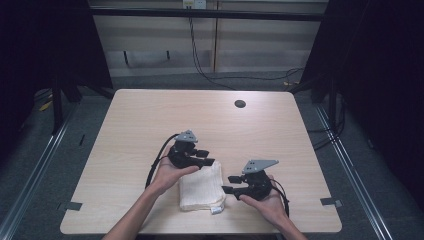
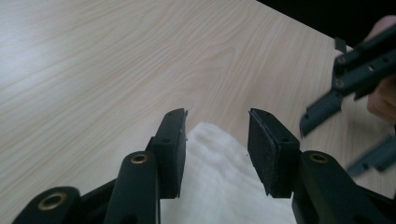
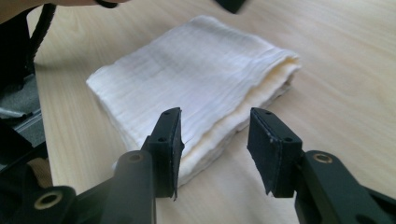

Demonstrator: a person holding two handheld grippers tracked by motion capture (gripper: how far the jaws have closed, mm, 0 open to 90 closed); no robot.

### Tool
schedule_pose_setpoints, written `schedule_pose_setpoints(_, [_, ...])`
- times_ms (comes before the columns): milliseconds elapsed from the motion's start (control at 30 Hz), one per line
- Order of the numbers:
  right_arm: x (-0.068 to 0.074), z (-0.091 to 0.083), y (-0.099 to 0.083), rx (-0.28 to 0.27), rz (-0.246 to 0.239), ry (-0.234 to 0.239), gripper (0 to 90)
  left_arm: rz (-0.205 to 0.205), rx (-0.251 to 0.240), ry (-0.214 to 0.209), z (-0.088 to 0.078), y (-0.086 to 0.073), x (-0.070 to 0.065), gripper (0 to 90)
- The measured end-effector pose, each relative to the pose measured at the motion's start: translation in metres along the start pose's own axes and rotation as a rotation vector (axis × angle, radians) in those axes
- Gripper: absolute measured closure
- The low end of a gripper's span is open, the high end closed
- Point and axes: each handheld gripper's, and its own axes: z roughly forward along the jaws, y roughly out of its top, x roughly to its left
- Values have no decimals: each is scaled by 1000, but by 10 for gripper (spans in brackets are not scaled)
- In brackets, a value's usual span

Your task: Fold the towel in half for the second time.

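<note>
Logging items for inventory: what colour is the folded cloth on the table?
Cream-white, the folded cloth has a fine ribbed weave, seen best in the right gripper view.

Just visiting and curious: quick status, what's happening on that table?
Left hand-held gripper open over folded cream cloth. Right hand-held gripper open beside it. Cloth flat on table. Nothing in the way.

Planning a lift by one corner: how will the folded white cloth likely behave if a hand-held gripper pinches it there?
The folded white cloth will probably go floppy: its stacked layers look soft and loose along the edge, so a corner pinch may catch only some layers and let it unfold. It looks light for its size. Its crinkled weave on the wooden table suggests it would bunch when pushed, not slide cleanly.
</note>
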Motion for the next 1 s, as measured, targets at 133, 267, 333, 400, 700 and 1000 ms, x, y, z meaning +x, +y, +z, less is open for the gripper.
schedule_pose_setpoints(133, [-7, -12, 9, -29, 1, -29, 560, 16, 8, 29, -21, -4, 0, 540])
schedule_pose_setpoints(267, [-15, -28, 15, -70, 15, -54, 558, 21, 1, 51, -43, -9, 0, 519])
schedule_pose_setpoints(333, [-20, -38, 16, -90, 25, -71, 556, 26, -9, 62, -52, -13, 0, 496])
schedule_pose_setpoints(400, [-22, -41, 16, -94, 27, -74, 548, 14, -42, 72, -62, -20, 0, 479])
schedule_pose_setpoints(700, [-37, -68, 13, -140, 60, -118, 512, -41, -62, 131, -102, -49, 5, 423])
schedule_pose_setpoints(1000, [-48, -92, -8, -193, 138, -156, 500, -105, -64, 182, -129, -82, 6, 348])
